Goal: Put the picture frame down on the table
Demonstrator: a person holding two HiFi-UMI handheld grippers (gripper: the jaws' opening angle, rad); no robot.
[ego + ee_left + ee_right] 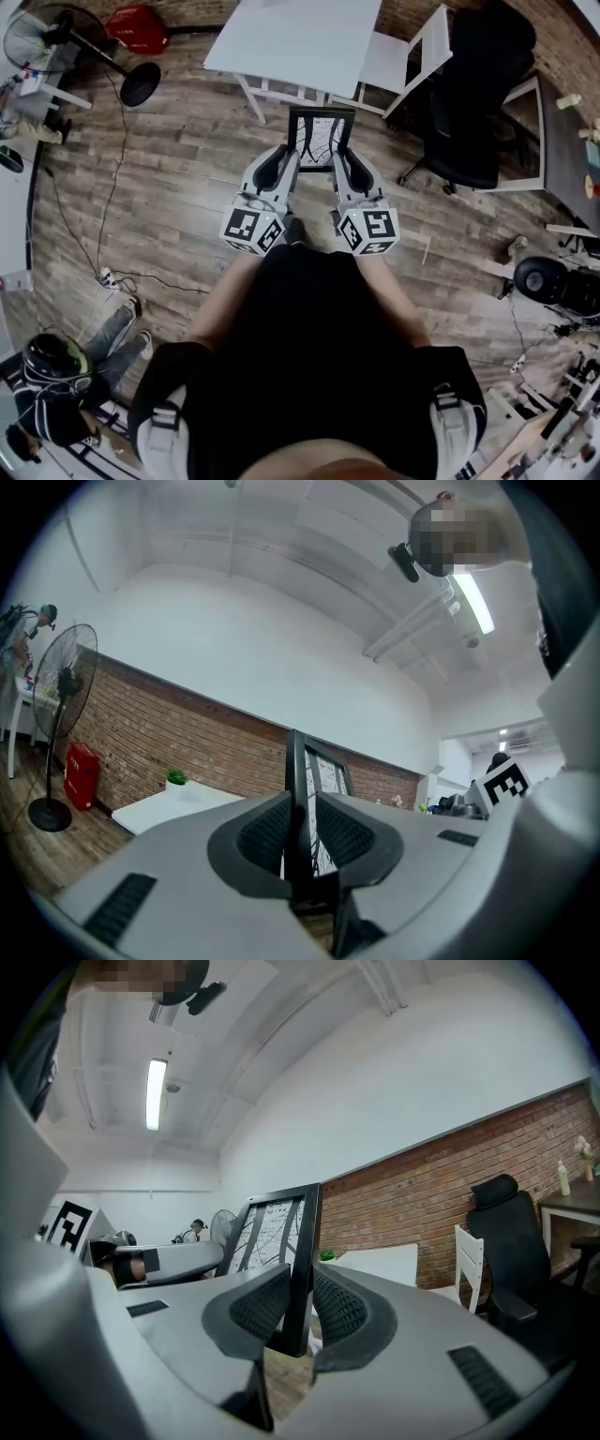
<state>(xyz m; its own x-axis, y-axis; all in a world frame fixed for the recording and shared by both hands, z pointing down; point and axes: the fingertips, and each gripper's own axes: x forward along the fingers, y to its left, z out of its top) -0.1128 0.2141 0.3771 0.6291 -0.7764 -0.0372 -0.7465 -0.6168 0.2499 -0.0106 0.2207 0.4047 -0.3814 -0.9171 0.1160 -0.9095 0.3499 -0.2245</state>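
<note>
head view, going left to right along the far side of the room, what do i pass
standing fan → white table → white chair → black office chair

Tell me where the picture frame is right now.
Centre of the head view: the picture frame is held above the wood floor, clamped between the left gripper and the right gripper, just short of the white table.
</note>
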